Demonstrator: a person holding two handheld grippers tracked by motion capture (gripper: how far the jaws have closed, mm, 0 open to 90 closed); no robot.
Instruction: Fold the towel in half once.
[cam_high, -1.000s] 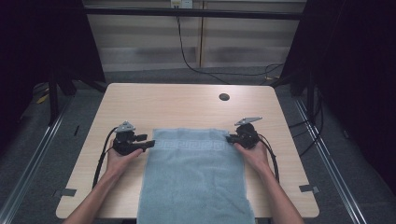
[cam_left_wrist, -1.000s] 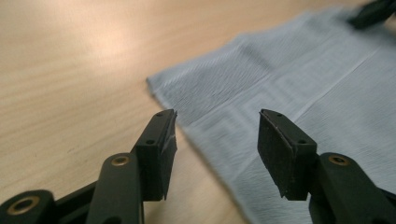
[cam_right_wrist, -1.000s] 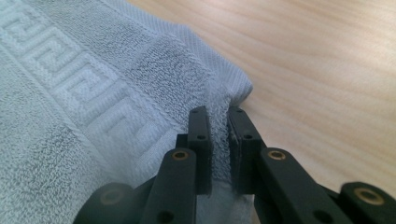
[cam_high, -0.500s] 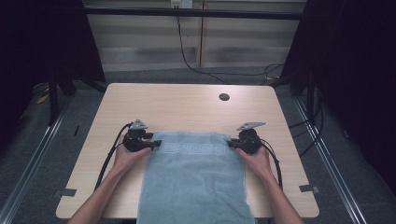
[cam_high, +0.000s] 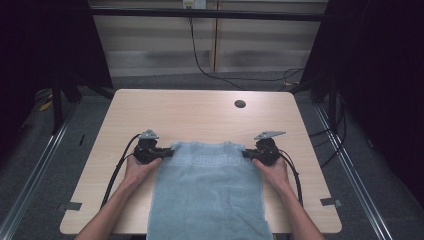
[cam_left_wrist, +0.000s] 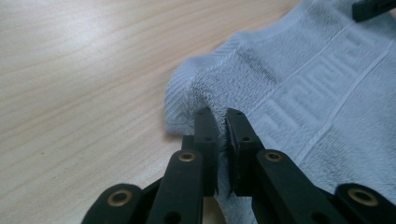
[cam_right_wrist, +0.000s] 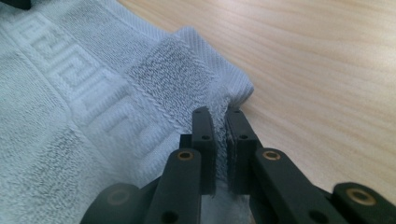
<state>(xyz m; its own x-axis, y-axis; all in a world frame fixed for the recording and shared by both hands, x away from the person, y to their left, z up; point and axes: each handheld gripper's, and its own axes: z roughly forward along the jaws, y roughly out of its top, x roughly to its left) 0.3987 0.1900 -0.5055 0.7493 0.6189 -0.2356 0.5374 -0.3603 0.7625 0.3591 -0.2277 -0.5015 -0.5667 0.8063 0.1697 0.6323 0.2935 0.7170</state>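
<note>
Both claws are clamped on the far corners of a pale blue towel (cam_high: 207, 190). Left claw (cam_high: 167, 153) grips the far left corner; its jaws have just been closing, and in the left gripper view (cam_left_wrist: 218, 122) they stand nearly together with a raised fold of terry cloth (cam_left_wrist: 299, 93) pinched between them. Right claw (cam_high: 246, 154) grips the far right corner, and the right gripper view (cam_right_wrist: 218, 120) shows its jaws drawn tight on the hem of the towel (cam_right_wrist: 93, 93), which bunches up just ahead of the tips.

The towel lies flat on a light wooden table (cam_high: 200, 112), its near end hanging over the table's near edge between the person's forearms. A woven key-pattern band runs across it close to the far hem, from one claw to the other. The left hand (cam_high: 137, 169) and the right hand (cam_high: 272, 170) rest on the table just beside the towel's long edges, black cables looping back from each claw.

Beyond the towel the wood is bare up to a small round dark hole (cam_high: 240, 104) near the far right edge, well apart from both claws. Behind the table a black cable (cam_high: 200, 60) hangs down a pale wall panel.
</note>
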